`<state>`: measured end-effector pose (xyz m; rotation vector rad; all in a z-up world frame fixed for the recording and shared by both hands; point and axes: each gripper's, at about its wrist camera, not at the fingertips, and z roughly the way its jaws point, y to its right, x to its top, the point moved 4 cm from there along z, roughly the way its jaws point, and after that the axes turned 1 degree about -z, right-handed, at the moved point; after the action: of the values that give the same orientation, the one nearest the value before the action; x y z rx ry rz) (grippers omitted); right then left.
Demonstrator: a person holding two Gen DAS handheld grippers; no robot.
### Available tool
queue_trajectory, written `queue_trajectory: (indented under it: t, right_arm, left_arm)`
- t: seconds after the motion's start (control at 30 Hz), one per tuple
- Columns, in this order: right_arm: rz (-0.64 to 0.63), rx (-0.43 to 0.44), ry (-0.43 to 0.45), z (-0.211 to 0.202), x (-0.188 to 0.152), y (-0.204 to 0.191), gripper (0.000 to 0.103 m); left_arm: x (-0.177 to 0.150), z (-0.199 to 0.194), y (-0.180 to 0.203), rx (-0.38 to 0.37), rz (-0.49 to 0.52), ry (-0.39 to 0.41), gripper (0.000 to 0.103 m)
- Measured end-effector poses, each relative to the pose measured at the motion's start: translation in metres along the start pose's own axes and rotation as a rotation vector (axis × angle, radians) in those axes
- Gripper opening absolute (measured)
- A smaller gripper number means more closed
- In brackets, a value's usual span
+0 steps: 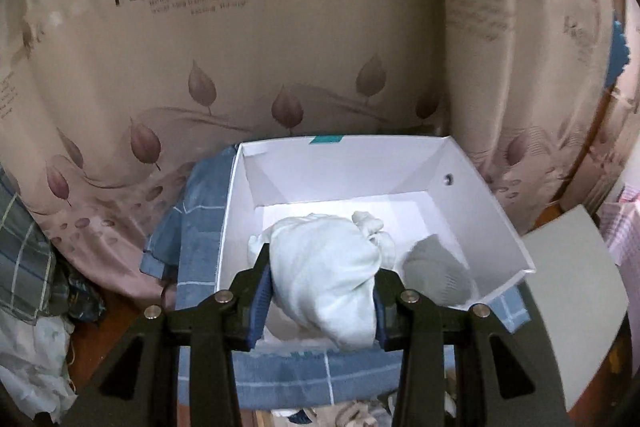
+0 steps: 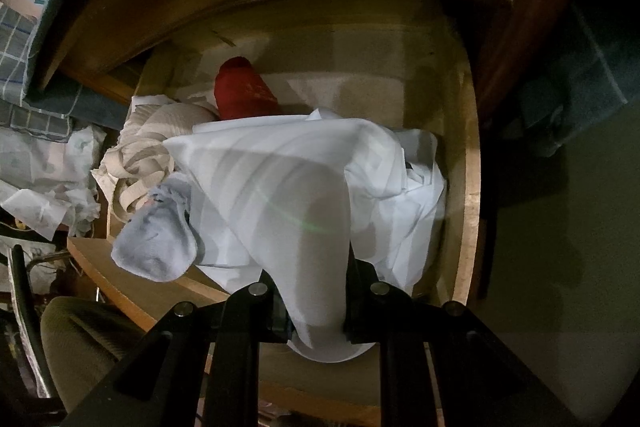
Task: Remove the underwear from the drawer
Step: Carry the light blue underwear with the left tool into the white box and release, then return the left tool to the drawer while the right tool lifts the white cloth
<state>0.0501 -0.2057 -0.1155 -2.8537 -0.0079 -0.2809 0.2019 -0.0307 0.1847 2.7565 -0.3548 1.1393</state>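
In the left wrist view my left gripper [image 1: 322, 291] is shut on a bundled pale mint-white underwear [image 1: 324, 275], held over the near part of a white cardboard box [image 1: 500, 223]. A grey garment [image 1: 436, 275] lies in the box's right corner. In the right wrist view my right gripper [image 2: 316, 307] points down into an open wooden drawer [image 2: 472, 195] and is shut on a fold of a white cloth [image 2: 304, 195] that drapes over its fingers. A red rolled garment [image 2: 244, 93], a beige striped garment [image 2: 148, 155] and a light blue-grey sock [image 2: 160, 243] lie in the drawer.
The box rests on a blue checked cloth [image 1: 200, 227] in front of a leaf-printed curtain [image 1: 240, 67]. A grey board [image 1: 576, 291] lies to the right of the box. Crumpled laundry [image 2: 44, 167] is piled left of the drawer, and an olive seat [image 2: 80, 339] is below it.
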Motion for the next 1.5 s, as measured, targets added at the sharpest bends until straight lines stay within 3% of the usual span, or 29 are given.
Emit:
queue_trajectory:
  t: [0.33, 0.57, 0.77, 1.1, 1.33, 1.5]
  right_arm:
    - [0.008, 0.041, -0.005, 0.0, -0.002, -0.005, 0.015]
    - [0.01, 0.044, -0.007, 0.002, -0.001, -0.006, 0.015]
    - [0.004, 0.032, -0.008, 0.002, -0.001, -0.007, 0.015]
    - [-0.009, 0.004, -0.011, 0.003, 0.0, -0.01, 0.015]
    - [-0.016, -0.014, -0.009, 0.003, 0.0, -0.008, 0.015]
    - [-0.014, -0.019, 0.004, 0.0, 0.0, -0.007, 0.015]
  left_arm:
    - [-0.006, 0.066, -0.009, 0.041, -0.018, -0.08, 0.042]
    - [-0.015, 0.075, -0.009, 0.059, -0.027, -0.117, 0.047]
    - [-0.019, 0.068, -0.009, 0.071, -0.023, -0.149, 0.049]
    - [-0.026, 0.009, -0.016, 0.026, -0.04, -0.05, 0.052]
    - [-0.083, -0.021, -0.027, 0.063, -0.038, -0.032, 0.054]
    - [-0.136, -0.022, -0.029, 0.137, 0.004, -0.044, 0.054]
